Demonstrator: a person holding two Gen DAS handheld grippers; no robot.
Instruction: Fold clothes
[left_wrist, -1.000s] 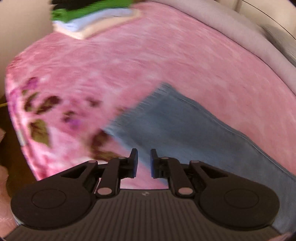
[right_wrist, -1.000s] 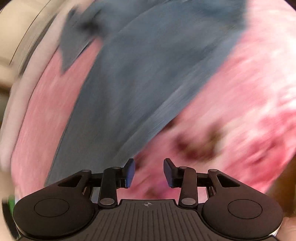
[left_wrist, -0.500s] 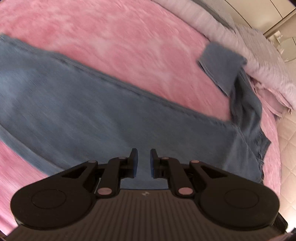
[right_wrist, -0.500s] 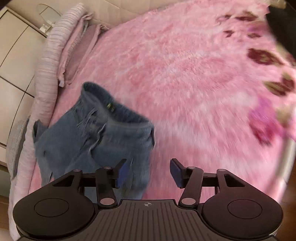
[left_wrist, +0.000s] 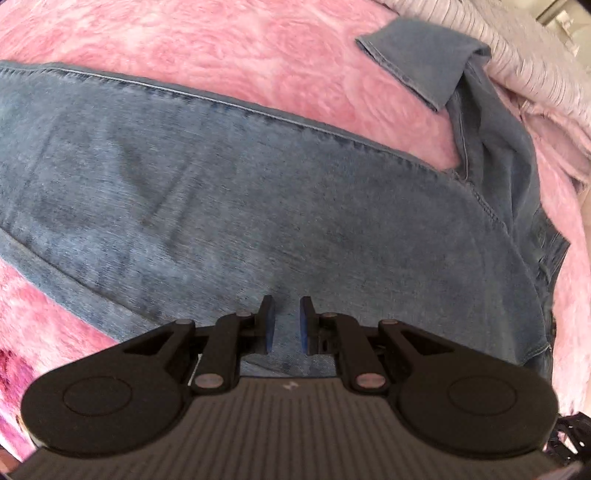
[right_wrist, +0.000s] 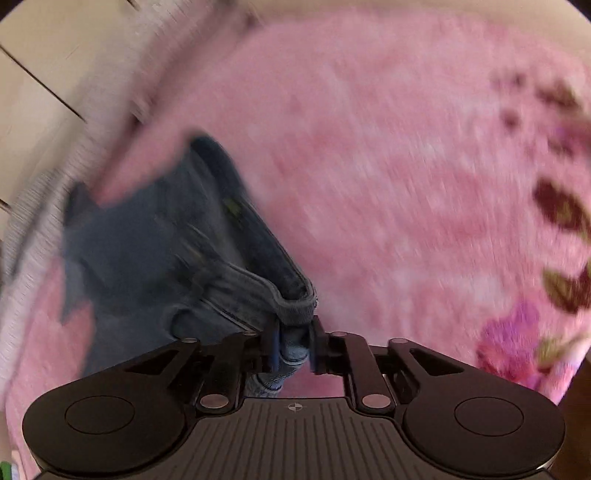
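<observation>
Jeans (left_wrist: 258, 192) lie spread across the pink blanket (left_wrist: 221, 48). Right gripper (right_wrist: 293, 345) is clenched on their waistband corner, while left gripper (left_wrist: 284, 325) hovers low over the leg, released.

Blue jeans (left_wrist: 258, 206) lie spread across the fuzzy pink blanket (left_wrist: 221, 44).

Right wrist view motion-blurred; jeans (right_wrist: 155, 251) smeared. Left wrist view: jeans leg cut off at left edge.
</observation>
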